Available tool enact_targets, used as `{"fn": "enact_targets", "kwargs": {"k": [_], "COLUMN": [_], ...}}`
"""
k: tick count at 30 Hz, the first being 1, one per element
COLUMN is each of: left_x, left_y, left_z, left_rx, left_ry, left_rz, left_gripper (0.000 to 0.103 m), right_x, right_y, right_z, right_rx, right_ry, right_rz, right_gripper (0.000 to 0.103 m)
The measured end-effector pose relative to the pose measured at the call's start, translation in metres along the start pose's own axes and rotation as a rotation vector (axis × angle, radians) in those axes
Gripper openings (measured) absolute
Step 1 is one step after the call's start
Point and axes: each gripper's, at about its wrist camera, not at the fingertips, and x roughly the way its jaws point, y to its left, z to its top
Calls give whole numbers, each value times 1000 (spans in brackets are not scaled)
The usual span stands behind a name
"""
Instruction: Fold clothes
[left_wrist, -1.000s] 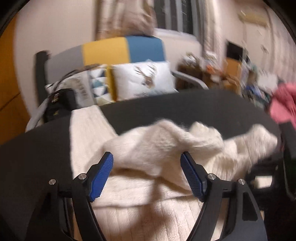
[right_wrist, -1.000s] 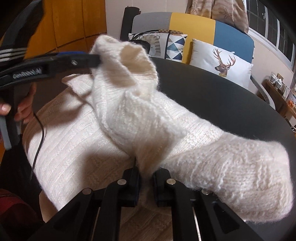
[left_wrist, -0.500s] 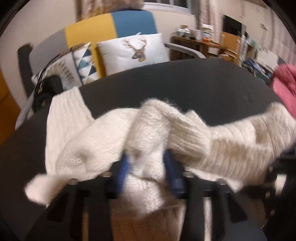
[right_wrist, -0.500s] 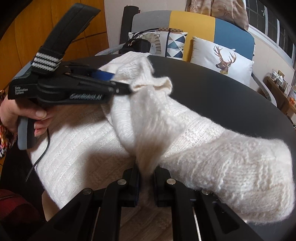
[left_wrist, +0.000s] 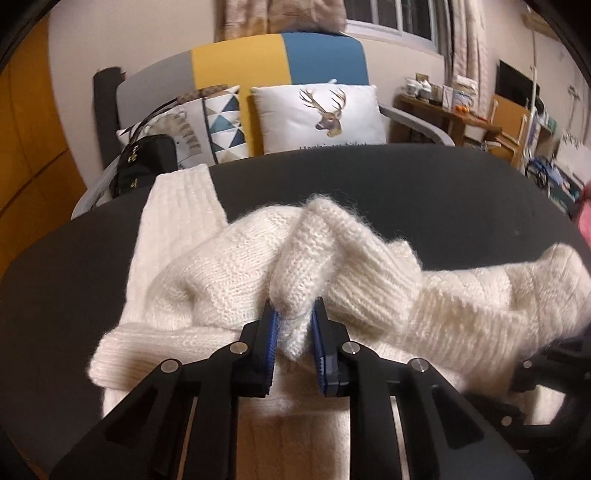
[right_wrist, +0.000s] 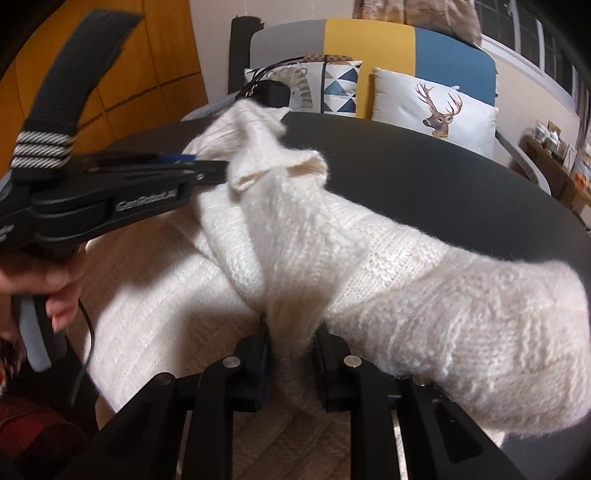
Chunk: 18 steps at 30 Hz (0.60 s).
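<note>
Nearest the left wrist camera, the left gripper (left_wrist: 293, 345) is closing, its blue pads (left_wrist: 271, 339) pinching a narrow fold of the white knitted sweater (left_wrist: 229, 280), with only the wool between them. In the right wrist view, the right gripper (right_wrist: 291, 354) has its jaws easing apart, a bunched column of the same sweater standing between them and still touching both sides. To its left a hand (right_wrist: 55, 284) grips the left gripper's handle, whose tip meets a raised cuff farther off. The sweater lies spread over the dark round table (left_wrist: 424, 192), one sleeve running right. Beyond the table stands a sofa (left_wrist: 280, 55) with a deer cushion (left_wrist: 321, 114) and a black bag (left_wrist: 147, 162).
</note>
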Motion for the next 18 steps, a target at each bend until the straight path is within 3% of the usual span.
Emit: {"fn": "enact_targets", "kwargs": {"k": [2, 4, 12, 18], "left_x": [-4, -9, -22, -37], "left_y": [2, 4, 8, 10], "left_z": [-1, -1, -2, 5], "left_rx": [-12, -26, -94, -134], "left_ry": [-6, -13, -36, -69], "left_rz": [1, 0, -1, -25], "left_gripper": [17, 17, 17, 16], "right_x": [-3, -6, -22, -58], "right_y": [-4, -8, -32, -43], "right_z": [1, 5, 21, 53], "right_rx": [28, 66, 234, 287], "right_ry": [-12, -20, -70, -203], "right_rz": [7, 17, 78, 106], "right_gripper": [10, 7, 6, 6]}}
